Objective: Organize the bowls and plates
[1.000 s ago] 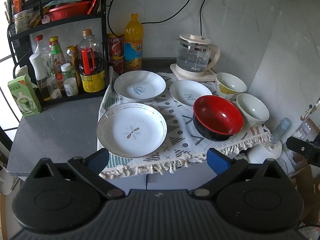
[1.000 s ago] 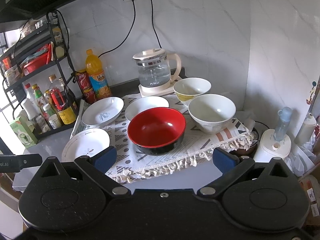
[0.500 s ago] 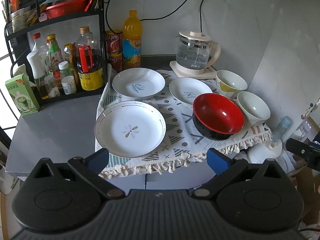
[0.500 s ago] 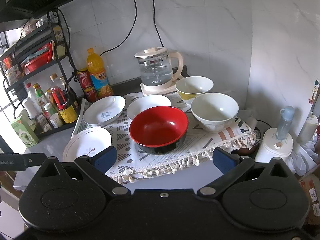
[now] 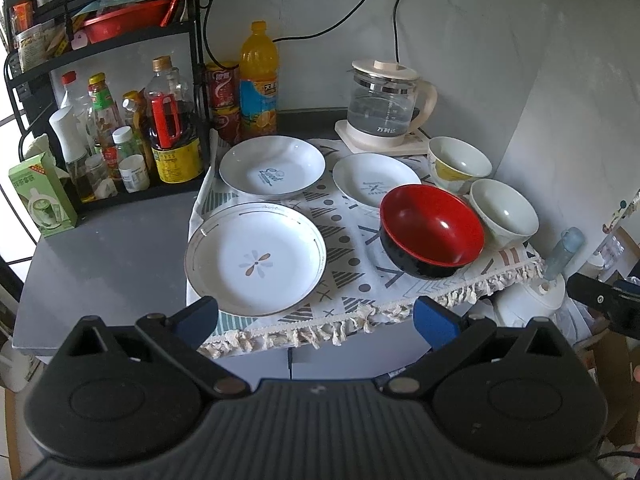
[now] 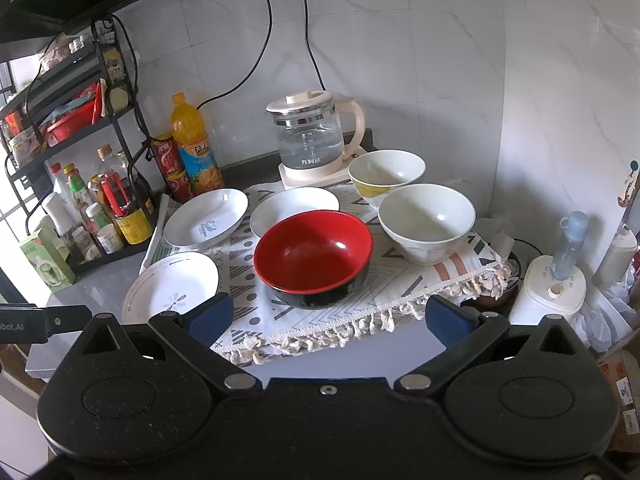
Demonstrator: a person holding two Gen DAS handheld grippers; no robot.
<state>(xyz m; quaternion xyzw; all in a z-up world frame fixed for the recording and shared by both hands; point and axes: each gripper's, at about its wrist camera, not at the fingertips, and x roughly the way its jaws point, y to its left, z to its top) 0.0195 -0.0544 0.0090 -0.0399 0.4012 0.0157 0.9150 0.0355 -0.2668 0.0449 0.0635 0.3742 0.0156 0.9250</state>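
On a patterned cloth [image 5: 352,248] lie three white plates: a large flower plate [image 5: 255,258] at the front left, a lettered plate [image 5: 272,171] behind it, and a smaller plate [image 5: 374,184]. A red-and-black bowl [image 5: 431,230] sits at the front right, with a white bowl [image 5: 503,213] and a yellow-patterned bowl [image 5: 458,162] behind. My left gripper [image 5: 316,320] is open and empty, just short of the flower plate. My right gripper [image 6: 328,316] is open and empty, in front of the red bowl [image 6: 313,256].
A glass kettle [image 5: 386,106] stands at the back. A black rack [image 5: 100,92] of bottles and an orange juice bottle [image 5: 258,80] stand at the left, a green carton [image 5: 40,200] beside them. A white appliance [image 6: 554,284] sits below the counter's right edge.
Both grippers have moved slightly closer to the counter; the dishes look a little larger and lower. Nothing has been grasped or moved.
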